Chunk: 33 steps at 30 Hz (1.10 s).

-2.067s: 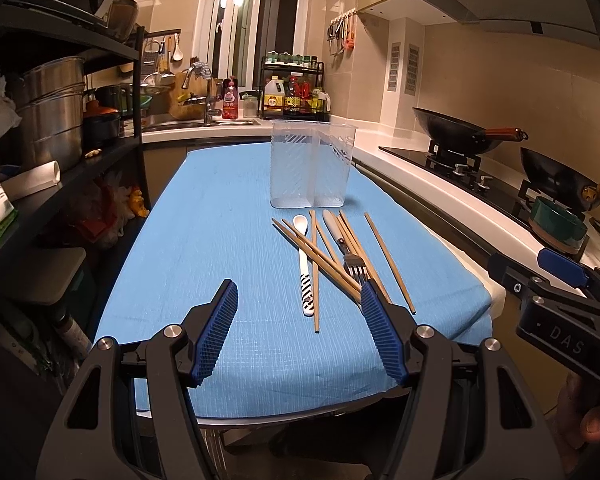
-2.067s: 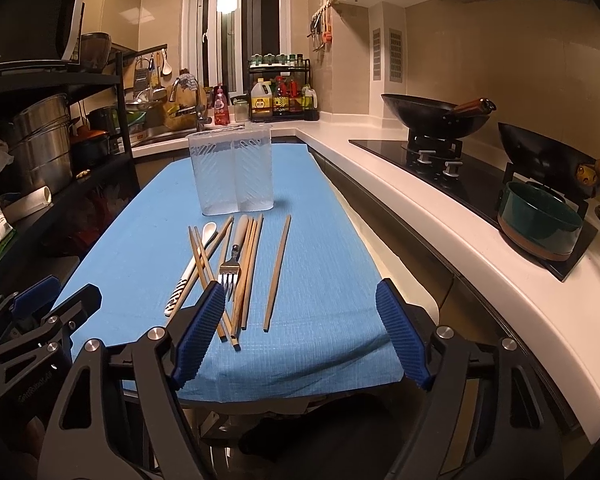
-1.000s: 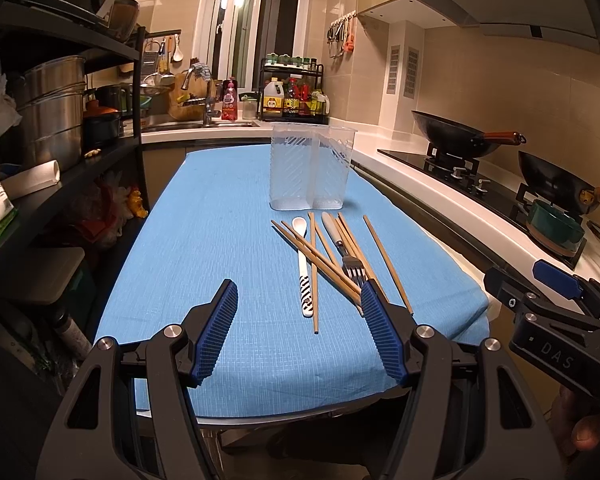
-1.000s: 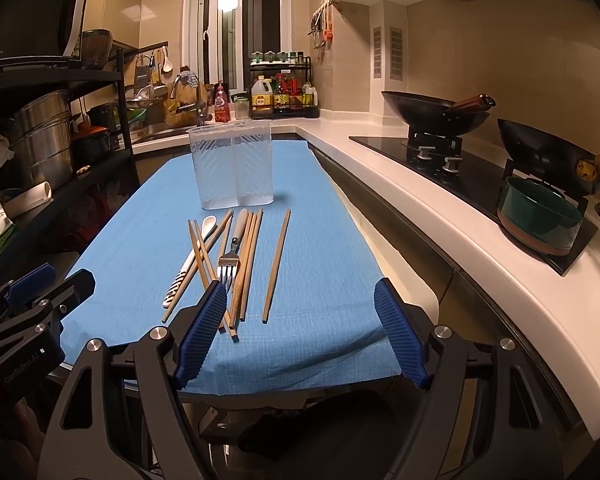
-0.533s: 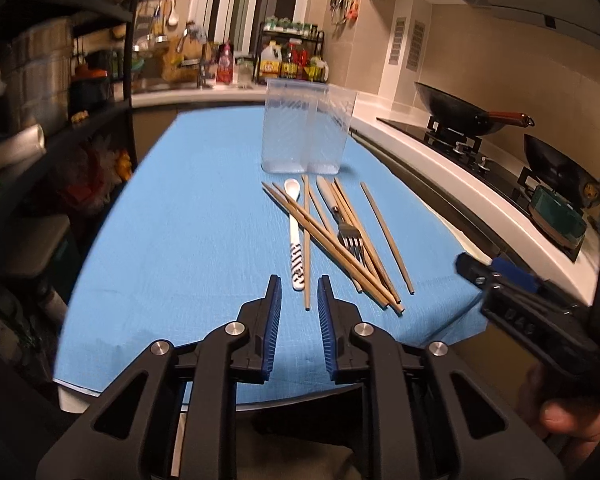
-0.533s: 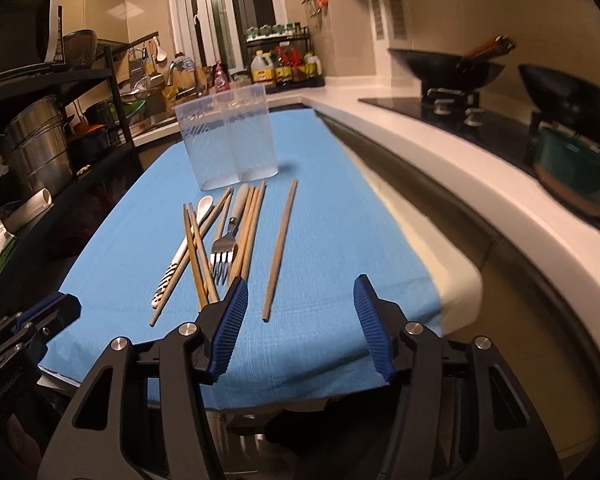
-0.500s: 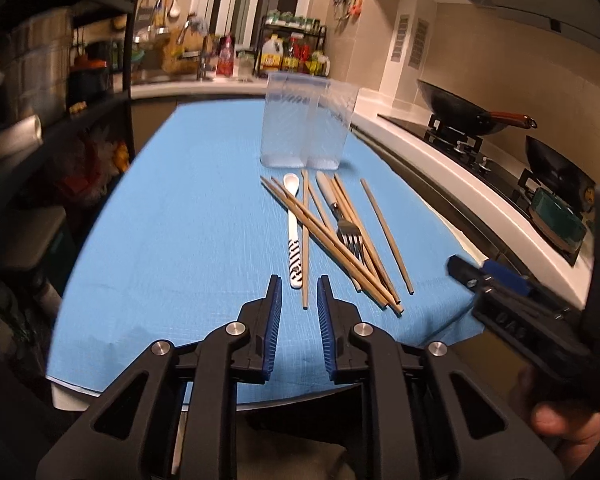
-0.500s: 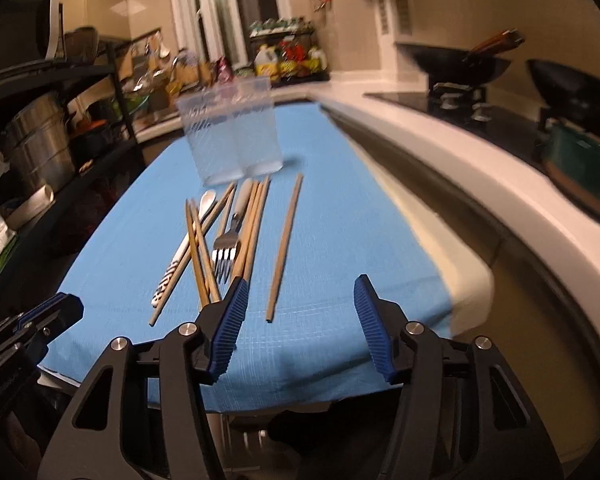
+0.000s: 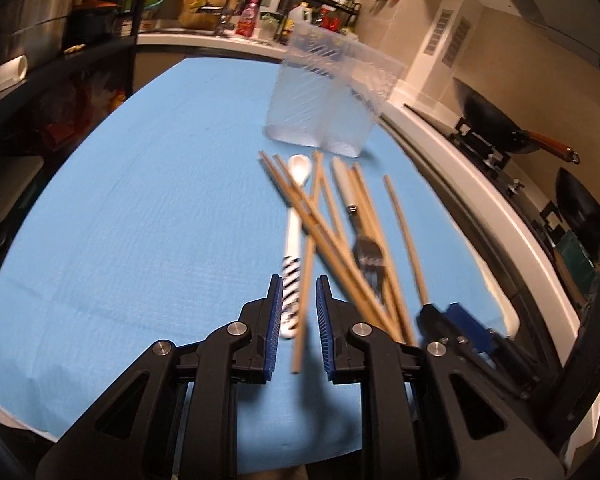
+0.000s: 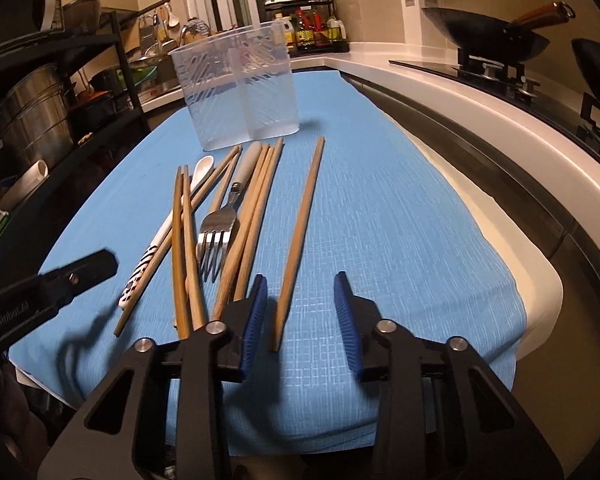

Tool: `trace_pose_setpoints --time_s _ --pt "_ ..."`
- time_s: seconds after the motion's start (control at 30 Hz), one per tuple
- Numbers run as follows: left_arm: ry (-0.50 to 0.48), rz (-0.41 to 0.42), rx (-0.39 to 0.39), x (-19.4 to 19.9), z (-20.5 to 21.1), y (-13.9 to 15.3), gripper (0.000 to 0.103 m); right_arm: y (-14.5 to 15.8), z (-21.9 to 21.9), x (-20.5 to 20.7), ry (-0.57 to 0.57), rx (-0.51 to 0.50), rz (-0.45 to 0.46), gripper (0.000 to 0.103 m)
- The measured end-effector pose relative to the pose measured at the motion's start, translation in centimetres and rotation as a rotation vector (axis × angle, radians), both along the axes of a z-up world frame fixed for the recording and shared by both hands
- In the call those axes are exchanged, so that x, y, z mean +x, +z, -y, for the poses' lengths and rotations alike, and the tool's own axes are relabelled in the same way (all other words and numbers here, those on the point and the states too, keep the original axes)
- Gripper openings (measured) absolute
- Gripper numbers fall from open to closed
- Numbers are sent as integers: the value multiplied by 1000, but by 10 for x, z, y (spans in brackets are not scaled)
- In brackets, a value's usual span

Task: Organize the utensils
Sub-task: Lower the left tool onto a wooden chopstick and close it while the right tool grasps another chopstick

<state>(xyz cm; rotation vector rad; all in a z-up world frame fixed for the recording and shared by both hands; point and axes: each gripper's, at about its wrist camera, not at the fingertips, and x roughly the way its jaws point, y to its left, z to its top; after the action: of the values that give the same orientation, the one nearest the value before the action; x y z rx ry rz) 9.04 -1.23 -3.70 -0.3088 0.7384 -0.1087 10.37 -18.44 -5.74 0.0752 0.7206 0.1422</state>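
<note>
Pads (image 9: 274, 320), ribbed blue, on left claw (image 9: 299, 280) and right claw (image 10: 301, 276), just narrowing, flank ungripped wooden chopsticks (image 10: 303, 216).

My left view is motion-blurred; the fork (image 9: 367, 254) at one o'clock smears, its tines hidden under crossing chopsticks (image 9: 332, 240).

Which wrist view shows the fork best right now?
The right wrist view: the fork lies sharp, tines toward the camera, among the chopsticks. In the left wrist view the fork is blurred and partly crossed by chopsticks.
</note>
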Motion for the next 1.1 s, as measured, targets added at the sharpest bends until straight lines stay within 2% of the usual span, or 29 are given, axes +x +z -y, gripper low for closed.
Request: trace_pose_setpoints --time_s 0.07,0.1,0.3,0.37,0.47,0.5,0.67,0.8,0.97,1.1 --pt "-42 2 -24 4 8 -2 17 -1 -4 -1 15 -18 6 7" --pt "-59 -3 -35 6 12 -4 17 -1 -3 -2 18 -17 8 6" --pt "-76 -56 -106 24 23 -21 18 -1 5 0 4 -16 18 5" --pt "-83 -55 -92 26 28 -21 18 -1 8 1 -2 -15 19 5" --pt "-95 -55 -31 30 35 -19 18 -1 13 4 -18 -14 16 5" --pt "-98 -54 -29 31 36 -18 14 -1 14 4 -19 -16 15 5" --pt "-95 -74 -81 36 31 -20 13 -1 14 4 -17 -25 12 5" --pt "-132 -89 -74 37 31 -20 13 0 14 4 -15 -30 9 5" --pt "-109 -92 -113 37 22 -21 9 0 13 1 -5 -34 4 5" --pt "-73 -62 -114 33 9 -13 6 -1 14 -1 -9 -23 4 5"
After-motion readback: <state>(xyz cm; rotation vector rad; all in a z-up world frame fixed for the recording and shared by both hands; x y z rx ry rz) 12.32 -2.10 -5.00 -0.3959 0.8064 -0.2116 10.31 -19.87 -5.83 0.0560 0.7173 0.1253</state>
